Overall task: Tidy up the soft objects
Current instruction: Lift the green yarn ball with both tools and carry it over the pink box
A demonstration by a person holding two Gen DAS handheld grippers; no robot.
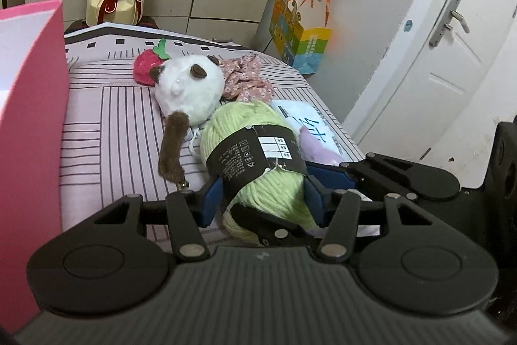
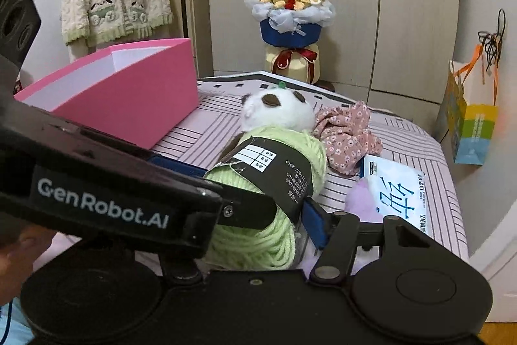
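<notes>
Left wrist view: both the left gripper (image 1: 261,199) and right gripper (image 2: 258,212) clamp the green yarn skein (image 1: 255,157), pink box (image 1: 29,118) far left

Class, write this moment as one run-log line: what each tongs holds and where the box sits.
left tongs: shut on yarn | right tongs: shut on yarn | box: open, on bed, left of yarn

Green yarn skein (image 1: 258,157), black-banded, lies against the panda plush (image 1: 189,86)
</notes>
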